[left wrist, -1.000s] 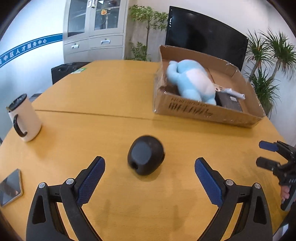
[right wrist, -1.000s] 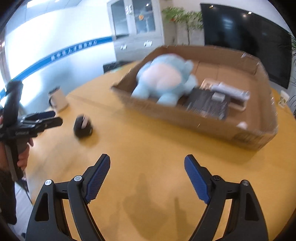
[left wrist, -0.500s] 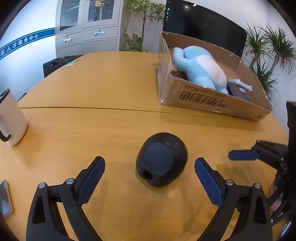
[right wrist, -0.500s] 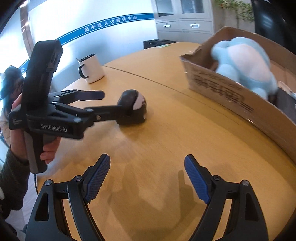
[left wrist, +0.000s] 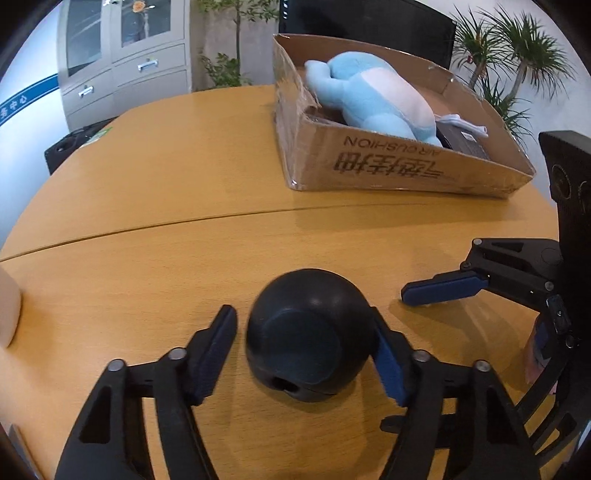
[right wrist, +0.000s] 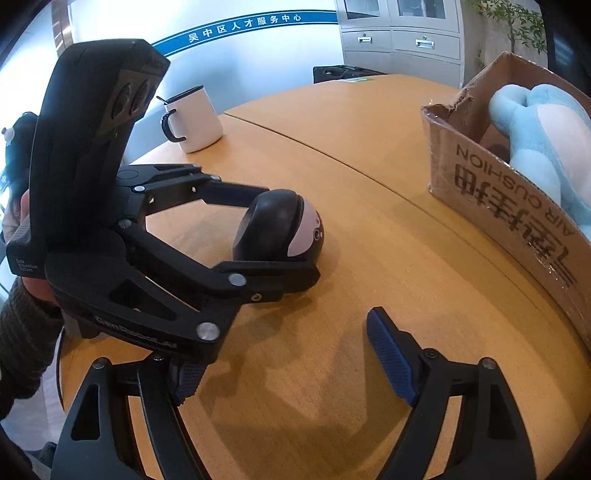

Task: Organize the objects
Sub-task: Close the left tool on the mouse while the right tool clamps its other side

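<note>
Closer than a second ago, the left gripper (left wrist: 304, 343) now straddles the round black rubbery ball-shaped gadget (left wrist: 308, 334) on the curved wooden table (left wrist: 177, 177), jaws closing, one pad still short of it. Beside it, the right gripper (right wrist: 284, 365) stands released. Behind sits a cardboard box (left wrist: 388, 166) holding a pale-blue plush toy (left wrist: 376, 98); grey cabinets (left wrist: 122, 55) line the wall.

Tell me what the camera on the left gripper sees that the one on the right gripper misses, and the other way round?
Only the left wrist view shows the palm plants, the dark screen and the box's far end.

Only the right wrist view shows the whole white mug, the blue wall lettering and the pale face on the round black toy.

Both show the wooden table, the cardboard box holding the blue plush, and the left gripper closing around the toy, the right gripper open beside it.
</note>
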